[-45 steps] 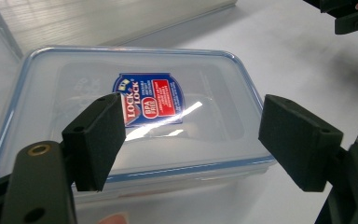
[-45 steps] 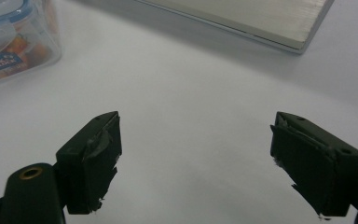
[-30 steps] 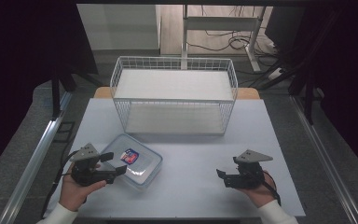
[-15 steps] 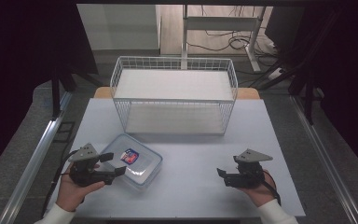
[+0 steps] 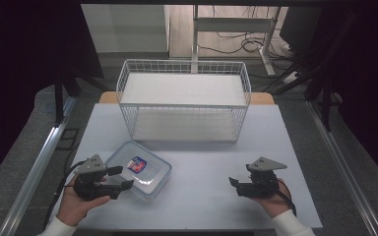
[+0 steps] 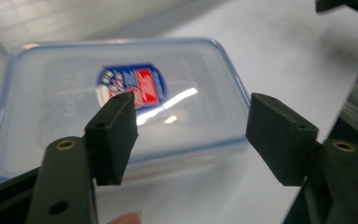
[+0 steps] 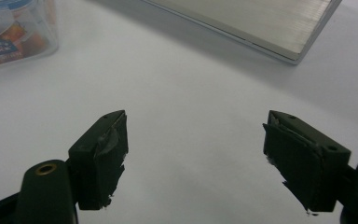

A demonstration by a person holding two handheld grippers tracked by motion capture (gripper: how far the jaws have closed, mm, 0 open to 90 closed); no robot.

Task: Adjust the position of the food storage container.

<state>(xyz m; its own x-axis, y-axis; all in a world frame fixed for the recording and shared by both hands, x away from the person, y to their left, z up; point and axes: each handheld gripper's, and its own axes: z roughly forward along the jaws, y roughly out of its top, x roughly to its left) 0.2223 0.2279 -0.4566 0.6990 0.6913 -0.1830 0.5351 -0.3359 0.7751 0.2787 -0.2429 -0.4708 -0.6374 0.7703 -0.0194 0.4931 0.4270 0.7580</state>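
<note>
A clear plastic container (image 5: 142,169) with a blue-rimmed lid and a red-and-blue sticker lies flat on the white table, front left. My left gripper (image 5: 121,178) is at its near-left edge, one jaw over the lid and one by the side wall. In the left gripper view the container (image 6: 121,88) sits just beyond the left gripper (image 6: 191,109). Its jaws have just been closing, with the container's near corner between them and the pads clear of it. My right gripper (image 5: 235,183) rests open at the front right, and the right gripper (image 7: 196,149) has bare table between its pads.
A white wire basket (image 5: 184,63) stands empty at the back middle of the table (image 5: 202,162). Its metal base (image 7: 261,23) and the container (image 7: 9,32) appear far off in the right gripper view. Dark floor, rails and cables surround the table.
The left gripper's jaws have narrowed a little around the container's edge. The right hand has kept still.
</note>
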